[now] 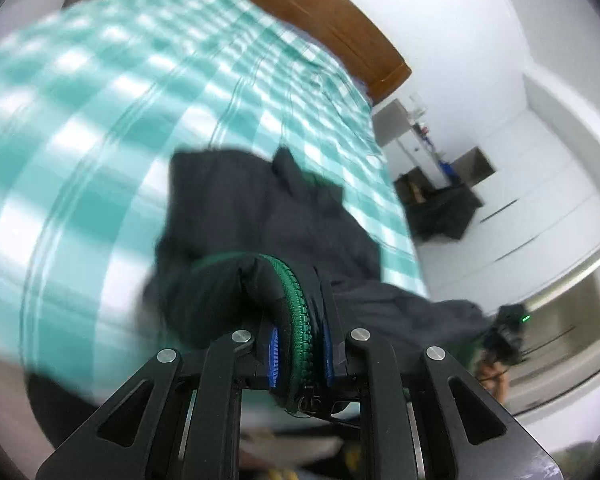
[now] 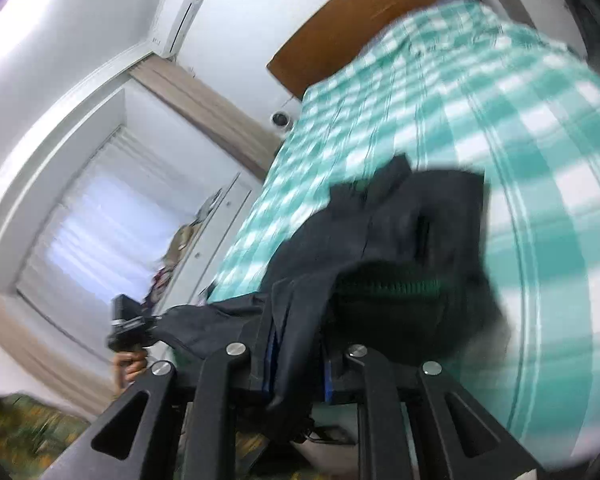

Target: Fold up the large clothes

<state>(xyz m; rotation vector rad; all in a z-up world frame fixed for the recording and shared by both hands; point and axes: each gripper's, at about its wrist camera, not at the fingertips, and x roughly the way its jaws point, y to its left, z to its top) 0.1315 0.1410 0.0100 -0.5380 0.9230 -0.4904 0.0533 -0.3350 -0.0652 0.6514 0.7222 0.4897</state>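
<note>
Left wrist: checked bedspread (image 1: 100,120), wooden headboard (image 1: 340,28)

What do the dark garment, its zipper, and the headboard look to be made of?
Dark garment: thin matte woven cloth, probably synthetic jacket fabric; it drapes and creases softly. Zipper: chunky green moulded teeth, seemingly plastic, with no metallic glint. Headboard: brown with a smooth semi-gloss face, likely wood or veneer; blur hides any grain.

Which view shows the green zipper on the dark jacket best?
The left wrist view: the green zipper runs sharp and close between the closed jaws of the left gripper. The right wrist view shows only a blurred green band on the dark jacket.
</note>
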